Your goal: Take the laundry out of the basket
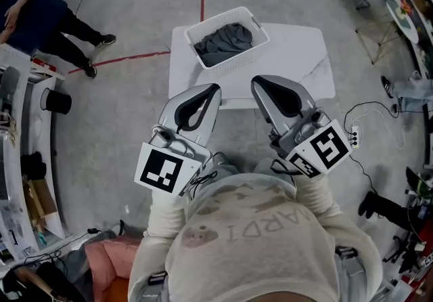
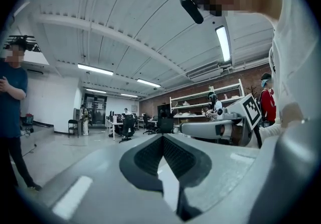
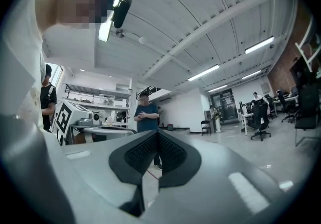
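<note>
We find the laundry [image 1: 224, 42] heaped in the basket [image 1: 238, 55] on the worktop [image 1: 301, 57]. Left claw [image 1: 214, 88] and right claw [image 1: 257, 82] sit short of the basket, both closed (nothing held). Risk: if they arrive closed, they shove the basket.

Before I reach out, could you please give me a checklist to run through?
1. Laundry in the basket: ok, a dark heap lies inside it.
2. Basket wholly on the table: ok.
3. Left tongs empty: ok, nothing between the jaws.
4. Right tongs empty: ok, nothing between the jaws.
5. Tongs open for a grasp: not ok, both pairs are shut.
6. Tongs at the basket: not ok, both are on its near side, apart from it.
</note>
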Motion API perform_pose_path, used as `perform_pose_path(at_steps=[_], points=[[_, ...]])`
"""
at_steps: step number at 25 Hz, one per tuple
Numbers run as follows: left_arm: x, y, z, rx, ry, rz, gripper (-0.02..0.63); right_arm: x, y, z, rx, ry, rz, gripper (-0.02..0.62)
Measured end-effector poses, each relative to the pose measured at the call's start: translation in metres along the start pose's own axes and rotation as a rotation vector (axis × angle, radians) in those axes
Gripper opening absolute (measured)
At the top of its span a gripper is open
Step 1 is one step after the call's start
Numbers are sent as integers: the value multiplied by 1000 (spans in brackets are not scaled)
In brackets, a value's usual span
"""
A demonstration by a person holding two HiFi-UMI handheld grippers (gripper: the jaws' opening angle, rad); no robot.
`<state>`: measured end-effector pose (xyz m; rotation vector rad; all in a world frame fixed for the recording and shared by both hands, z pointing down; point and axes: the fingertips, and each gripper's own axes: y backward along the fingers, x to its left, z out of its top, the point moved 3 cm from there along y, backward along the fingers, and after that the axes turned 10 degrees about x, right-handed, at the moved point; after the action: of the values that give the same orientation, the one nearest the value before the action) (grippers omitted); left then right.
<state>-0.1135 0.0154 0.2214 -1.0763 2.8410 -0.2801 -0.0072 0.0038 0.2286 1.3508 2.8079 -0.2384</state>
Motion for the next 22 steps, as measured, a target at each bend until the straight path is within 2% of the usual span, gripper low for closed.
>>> perform_pose_path(at_steps=[8, 14, 22], points=[[52, -10, -15, -3, 51, -76, 0, -4, -48, -2, 53, -4, -68, 28], [82, -52, -16, 7, 58, -85, 0, -50, -77, -4, 67, -13, -79, 28], [143, -113, 6, 5, 53, -32, 0, -119, -138, 15, 68, 9, -9, 28]])
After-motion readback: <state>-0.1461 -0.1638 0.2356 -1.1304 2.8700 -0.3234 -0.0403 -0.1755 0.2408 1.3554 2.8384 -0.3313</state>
